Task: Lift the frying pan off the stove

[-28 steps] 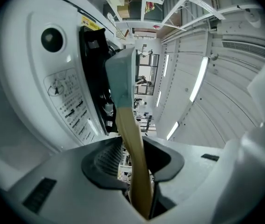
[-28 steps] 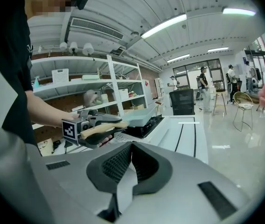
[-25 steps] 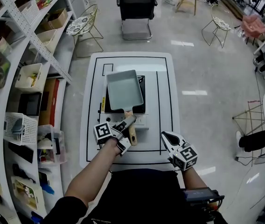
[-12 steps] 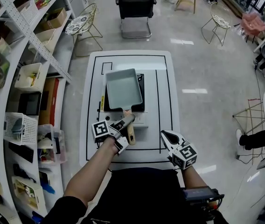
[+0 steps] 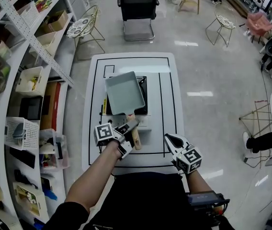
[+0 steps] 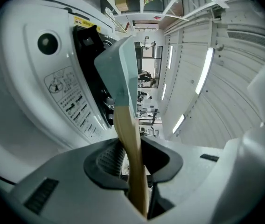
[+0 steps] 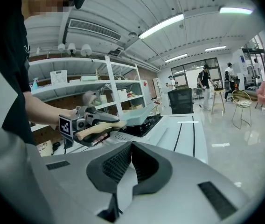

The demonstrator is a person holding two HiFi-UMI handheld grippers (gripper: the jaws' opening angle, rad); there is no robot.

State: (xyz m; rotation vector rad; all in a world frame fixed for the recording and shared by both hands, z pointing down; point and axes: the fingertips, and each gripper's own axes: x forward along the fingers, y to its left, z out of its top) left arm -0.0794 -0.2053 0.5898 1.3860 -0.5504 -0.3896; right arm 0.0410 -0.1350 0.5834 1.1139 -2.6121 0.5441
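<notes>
A rectangular grey-green frying pan (image 5: 125, 94) with a wooden handle (image 5: 134, 137) hangs tilted just above the black stove (image 5: 145, 87) on the white table (image 5: 168, 80). My left gripper (image 5: 130, 127) is shut on the handle. In the left gripper view the handle (image 6: 129, 143) runs up between the pads of the left gripper (image 6: 135, 161) to the pan (image 6: 122, 71), with the stove (image 6: 91, 62) at the left. My right gripper (image 5: 170, 140) rests near the table's front right, shut and holding nothing. The right gripper view shows its closed jaws (image 7: 131, 164) and, beyond them, the pan (image 7: 139, 115).
White shelves (image 5: 26, 80) loaded with boxes and bins line the left side. A black office chair (image 5: 136, 8) stands beyond the table's far end, with wire chairs (image 5: 85, 28) beside it. Shiny floor lies to the right, where a person's shoe (image 5: 265, 143) shows.
The pan has swung slightly to the left and tilted, its front corner now off the stove's left edge. The right gripper has stayed where it was.
</notes>
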